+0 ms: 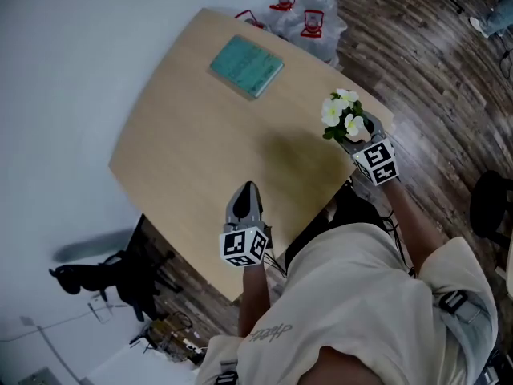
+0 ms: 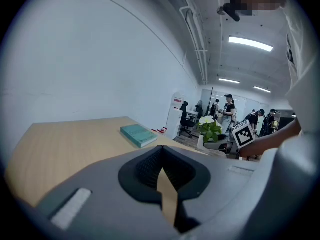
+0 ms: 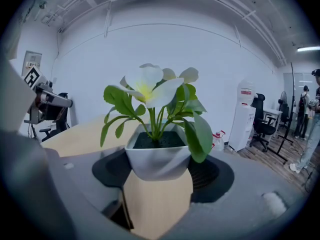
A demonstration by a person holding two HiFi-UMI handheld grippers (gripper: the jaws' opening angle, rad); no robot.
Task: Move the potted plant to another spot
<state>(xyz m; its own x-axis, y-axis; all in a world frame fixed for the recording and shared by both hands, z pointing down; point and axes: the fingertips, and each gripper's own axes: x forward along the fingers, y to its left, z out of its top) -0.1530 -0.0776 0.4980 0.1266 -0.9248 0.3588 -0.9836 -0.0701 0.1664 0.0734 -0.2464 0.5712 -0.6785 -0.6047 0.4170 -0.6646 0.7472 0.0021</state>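
Pot between right jaws (sides hidden)

A pale wooden counter with rounded corners stands against a plain white wall on the left of the head view. Dark wood-plank floor runs down the right, with clear water bottles at the top edge. In the left gripper view, strip lights and pipes cross the ceiling at upper right, and at the right of the right gripper view a white water dispenser stands beside a black office chair.
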